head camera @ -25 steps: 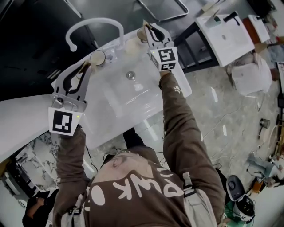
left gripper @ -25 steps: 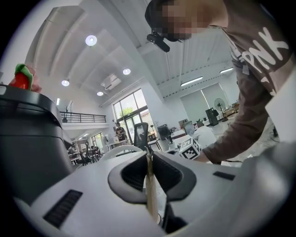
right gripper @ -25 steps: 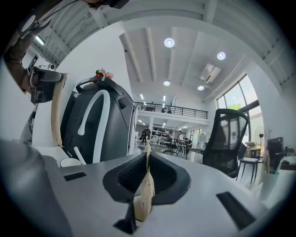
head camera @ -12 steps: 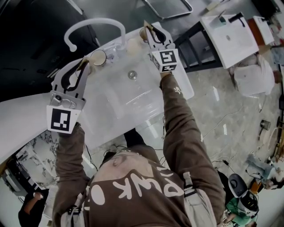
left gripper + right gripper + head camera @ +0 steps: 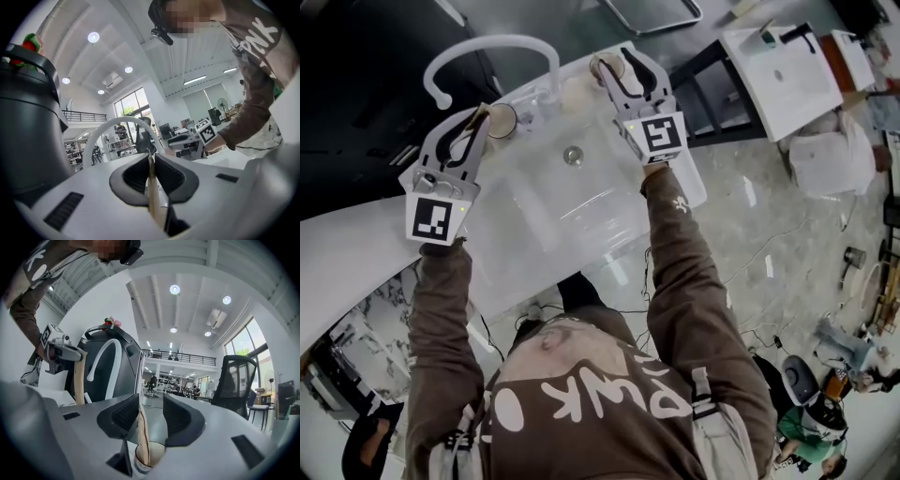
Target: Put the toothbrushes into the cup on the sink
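On the white sink (image 5: 534,220) a cup (image 5: 502,120) stands at the back left and another cup (image 5: 600,66) at the back right. My left gripper (image 5: 478,112) hovers just left of the left cup, shut on a beige toothbrush (image 5: 151,187) that sticks up between its pads. My right gripper (image 5: 614,58) is over the right cup and its jaws are opening. In the right gripper view a beige toothbrush (image 5: 142,432) leans on the left pad, with a gap to the right pad. Its lower end stands in the cup (image 5: 153,454).
A white arched faucet (image 5: 487,45) rises behind the basin, and the drain (image 5: 573,155) lies between the grippers. A small pale object (image 5: 577,94) sits on the back rim. To the right are a black stand carrying a white basin (image 5: 778,75) and a floor strewn with cables.
The right gripper's jaws have spread apart over the right cup. The left gripper has shifted slightly up toward the left cup, still holding its toothbrush.
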Demonstrator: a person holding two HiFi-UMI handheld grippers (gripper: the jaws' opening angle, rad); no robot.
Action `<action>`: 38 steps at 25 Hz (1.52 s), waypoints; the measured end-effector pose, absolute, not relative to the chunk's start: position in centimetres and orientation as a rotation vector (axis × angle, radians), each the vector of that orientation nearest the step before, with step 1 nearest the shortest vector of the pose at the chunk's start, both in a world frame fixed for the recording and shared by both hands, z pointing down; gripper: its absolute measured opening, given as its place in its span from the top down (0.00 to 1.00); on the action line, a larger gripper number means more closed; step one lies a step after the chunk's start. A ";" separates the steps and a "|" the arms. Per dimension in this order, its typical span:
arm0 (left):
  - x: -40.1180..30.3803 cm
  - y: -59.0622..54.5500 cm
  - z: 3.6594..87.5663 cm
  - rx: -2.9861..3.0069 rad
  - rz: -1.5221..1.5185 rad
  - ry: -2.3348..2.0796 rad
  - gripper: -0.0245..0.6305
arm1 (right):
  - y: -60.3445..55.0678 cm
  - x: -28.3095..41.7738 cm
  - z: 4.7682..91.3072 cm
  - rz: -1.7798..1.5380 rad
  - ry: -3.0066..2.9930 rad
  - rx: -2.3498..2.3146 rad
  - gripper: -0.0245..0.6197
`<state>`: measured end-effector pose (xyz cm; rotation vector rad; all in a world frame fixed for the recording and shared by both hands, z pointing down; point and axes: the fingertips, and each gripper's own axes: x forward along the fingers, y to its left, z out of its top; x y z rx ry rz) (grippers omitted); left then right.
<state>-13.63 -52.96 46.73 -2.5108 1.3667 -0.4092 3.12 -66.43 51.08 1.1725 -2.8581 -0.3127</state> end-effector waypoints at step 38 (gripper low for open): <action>-13.9 -23.3 34.7 -2.550 -0.114 1.156 0.65 | -26.6 0.3 37.5 -0.540 -2.977 1.119 0.60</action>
